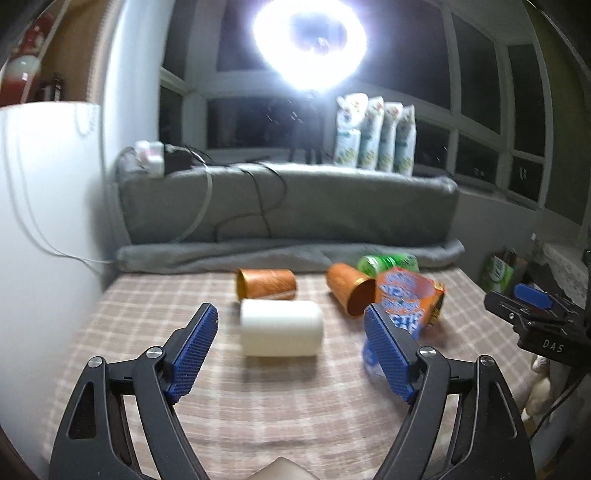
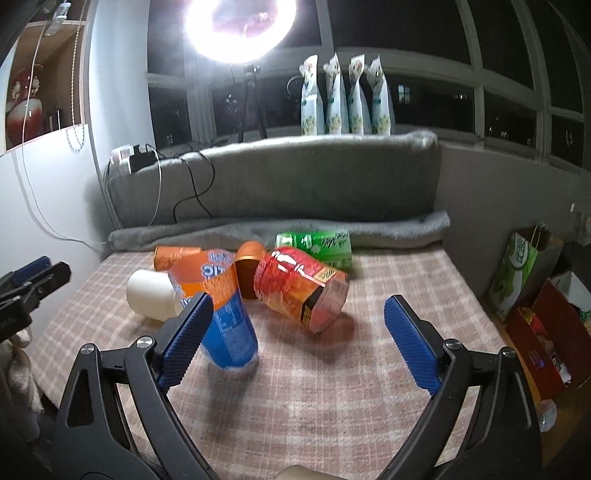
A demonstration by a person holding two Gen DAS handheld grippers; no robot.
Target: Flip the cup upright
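Several cups lie on a plaid cloth. A white cup [image 1: 281,328] lies on its side just ahead of my open left gripper [image 1: 291,350]; it also shows in the right wrist view [image 2: 151,297]. A blue-and-orange paper cup [image 2: 218,310] stands tilted, mouth up, right beside the left finger of my open right gripper [image 2: 299,339]; it also shows in the left wrist view [image 1: 408,299]. A red cup [image 2: 301,290] lies on its side ahead. Two orange cups [image 1: 266,283] [image 1: 351,291] and a green cup [image 2: 316,247] lie behind.
A grey cushion [image 2: 273,184] and rolled blanket [image 2: 280,230] bound the far edge. Cables hang over the cushion. A ring light [image 2: 240,26] on a tripod glares behind. Paper bags and boxes [image 2: 524,273] stand right of the table. The other gripper [image 1: 535,321] shows at the right.
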